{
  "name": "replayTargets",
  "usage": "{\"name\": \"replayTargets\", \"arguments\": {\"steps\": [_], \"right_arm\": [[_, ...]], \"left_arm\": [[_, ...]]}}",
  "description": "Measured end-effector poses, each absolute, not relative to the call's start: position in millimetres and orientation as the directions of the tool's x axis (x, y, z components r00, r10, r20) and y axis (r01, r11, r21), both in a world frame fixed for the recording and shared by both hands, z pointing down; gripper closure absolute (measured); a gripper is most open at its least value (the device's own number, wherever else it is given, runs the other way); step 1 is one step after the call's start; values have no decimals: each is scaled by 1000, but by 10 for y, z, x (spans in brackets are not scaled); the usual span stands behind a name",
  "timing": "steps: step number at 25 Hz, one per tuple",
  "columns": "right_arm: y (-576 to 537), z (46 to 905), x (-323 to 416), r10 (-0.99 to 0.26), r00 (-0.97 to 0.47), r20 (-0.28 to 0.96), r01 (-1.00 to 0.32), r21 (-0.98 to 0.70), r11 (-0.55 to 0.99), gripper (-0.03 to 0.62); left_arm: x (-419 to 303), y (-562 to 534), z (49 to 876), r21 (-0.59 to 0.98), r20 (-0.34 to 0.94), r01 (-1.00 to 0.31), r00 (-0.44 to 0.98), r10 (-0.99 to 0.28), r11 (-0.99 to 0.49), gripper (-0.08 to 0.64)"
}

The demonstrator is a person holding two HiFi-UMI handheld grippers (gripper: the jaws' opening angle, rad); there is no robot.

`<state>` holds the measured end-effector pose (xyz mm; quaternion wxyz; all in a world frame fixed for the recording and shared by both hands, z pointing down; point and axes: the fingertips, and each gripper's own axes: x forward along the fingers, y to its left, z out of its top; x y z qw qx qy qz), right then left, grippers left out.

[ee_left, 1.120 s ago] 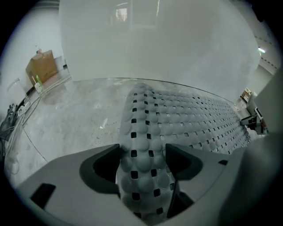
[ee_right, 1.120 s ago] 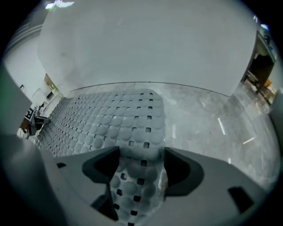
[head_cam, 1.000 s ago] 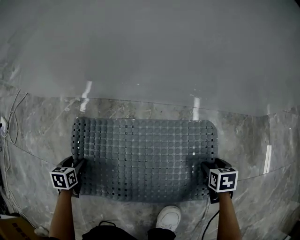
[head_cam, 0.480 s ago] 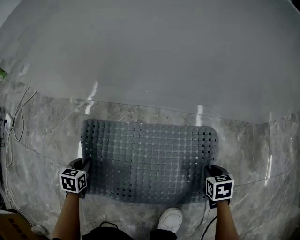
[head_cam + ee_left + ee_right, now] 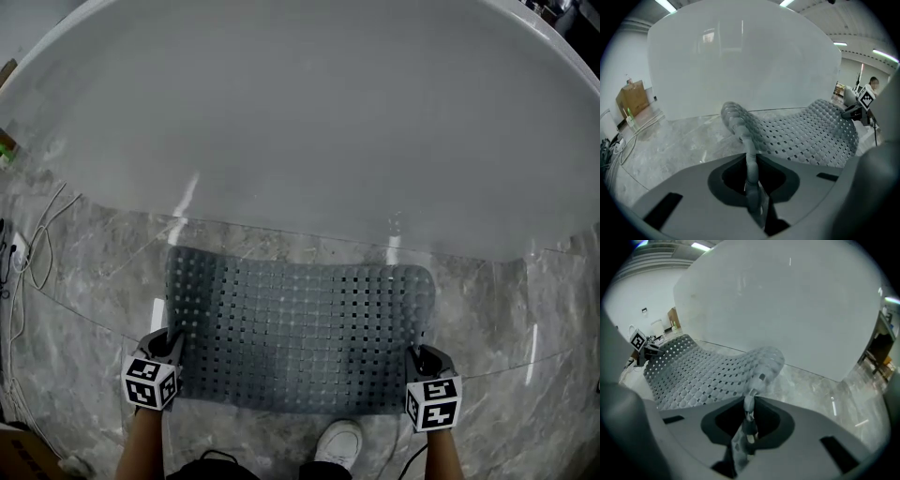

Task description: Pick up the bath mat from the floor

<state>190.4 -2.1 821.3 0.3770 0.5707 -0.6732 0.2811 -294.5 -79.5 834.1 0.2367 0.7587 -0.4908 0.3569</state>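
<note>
bath mat (image 5: 300, 337): grey, perforated, gripped at its two near corners, near edge raised and arched between them. left gripper (image 5: 169, 354): jaws pinched tight on the left near corner, with the mat's rim running up between the pads. right gripper (image 5: 420, 364): clamped the same way on the right near corner. far edge just short of the white tub (image 5: 300, 122) wall. bare marble floor (image 5: 84, 319) open on both sides of the mat. cables (image 5: 37, 253) at far left, well apart. shoe (image 5: 339, 439) below the near edge, partly cut off by the frame. contact between far edge and floor: cannot tell.
</note>
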Motion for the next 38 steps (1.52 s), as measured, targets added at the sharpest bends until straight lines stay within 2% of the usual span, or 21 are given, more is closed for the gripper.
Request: {"name": "replayTargets", "arguments": {"steps": [9,14,23,38], "right_arm": [[48,7428,1589,-588,-87,804,-963,82,255,523],[98,6614,1539,-620,-69,782,-960,117,254,523],[156,4392,1482,-710,-24,704,-961,179,210,523],[264,829,1344,-890,69,451,-970,240,46,523]], "left_arm": [[-2773,-628,7555,9,727,-901,304,-615,-435,514],[-2853,-493,6809,4,715,-911,290,-636,-411,515],[-2700,-549,4627,-20,639,-895,332,-694,-446,515],[-2585,-505,1032,-27,366,-897,403,-839,-442,515]]}}
